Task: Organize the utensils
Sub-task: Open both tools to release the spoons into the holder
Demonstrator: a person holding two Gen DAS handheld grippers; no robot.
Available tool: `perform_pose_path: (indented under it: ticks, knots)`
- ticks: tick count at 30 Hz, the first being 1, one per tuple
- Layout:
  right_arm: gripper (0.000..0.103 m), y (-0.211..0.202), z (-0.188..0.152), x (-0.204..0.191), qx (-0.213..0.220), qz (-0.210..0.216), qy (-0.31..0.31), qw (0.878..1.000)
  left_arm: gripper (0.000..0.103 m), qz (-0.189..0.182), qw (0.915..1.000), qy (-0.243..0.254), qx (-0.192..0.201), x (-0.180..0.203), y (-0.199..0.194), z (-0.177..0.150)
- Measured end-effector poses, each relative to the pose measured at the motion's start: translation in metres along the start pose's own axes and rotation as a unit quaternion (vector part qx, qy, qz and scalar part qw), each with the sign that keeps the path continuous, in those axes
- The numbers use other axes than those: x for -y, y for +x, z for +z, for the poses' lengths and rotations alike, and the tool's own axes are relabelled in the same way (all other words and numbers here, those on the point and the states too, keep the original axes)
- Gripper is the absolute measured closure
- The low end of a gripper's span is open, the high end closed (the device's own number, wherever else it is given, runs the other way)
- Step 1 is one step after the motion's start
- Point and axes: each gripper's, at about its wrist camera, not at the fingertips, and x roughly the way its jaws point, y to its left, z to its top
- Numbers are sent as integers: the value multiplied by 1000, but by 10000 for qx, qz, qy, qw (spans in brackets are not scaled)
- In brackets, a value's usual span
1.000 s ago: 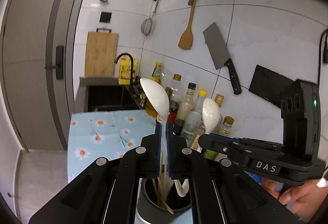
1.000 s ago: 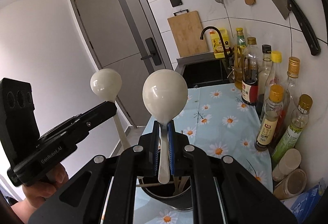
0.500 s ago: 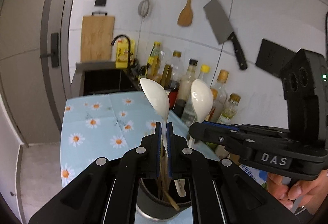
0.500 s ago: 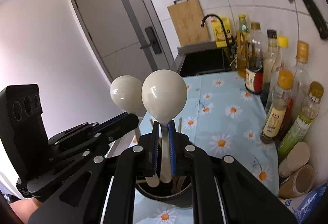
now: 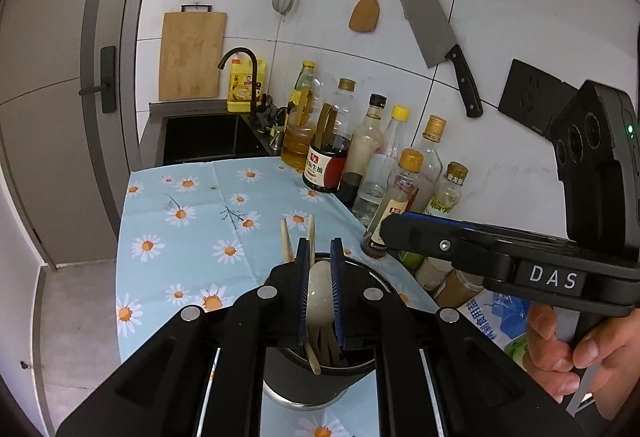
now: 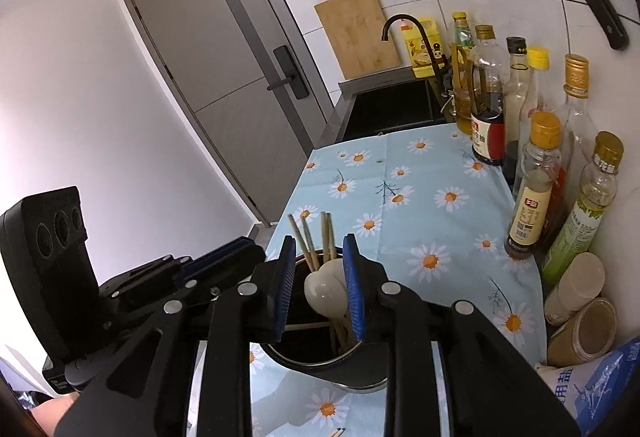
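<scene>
A dark metal utensil holder [image 5: 304, 381] stands on the daisy-print cloth just under both grippers, with wooden chopsticks [image 5: 286, 243] sticking out of it. My left gripper [image 5: 319, 249] hangs over its mouth with its jaws opening. A white spoon [image 5: 318, 293] sits bowl-up in the holder between the pads, and I see no pad pressing on it. My right gripper [image 6: 319, 241] is beside it over the same holder [image 6: 320, 361], jaws opening wider. White spoon bowls [image 6: 324, 291] rest loose in the holder between the right pads, next to the chopsticks [image 6: 304, 241].
Sauce and oil bottles [image 5: 376, 165] line the tiled wall on the right, with jars and a blue salt bag [image 6: 600, 389] nearer. Beyond the floral cloth [image 6: 400, 193] are a sink [image 5: 200, 137], tap and cutting board. A cleaver [image 5: 436, 33] and spatula hang on the wall.
Both spoons were gripped by their handles, bowls high above the holder; now they have dropped into it. Both pairs of jaws have parted, the right more. The left gripper came lower.
</scene>
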Motion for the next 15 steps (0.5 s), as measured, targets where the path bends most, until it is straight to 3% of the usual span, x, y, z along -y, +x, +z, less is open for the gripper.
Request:
perform_pose_path:
  ticks: [15]
  knots:
    - [77,-28,-17,-12,-141,55,127,9998,93,-86,9995,-213,237,2,-47,-4]
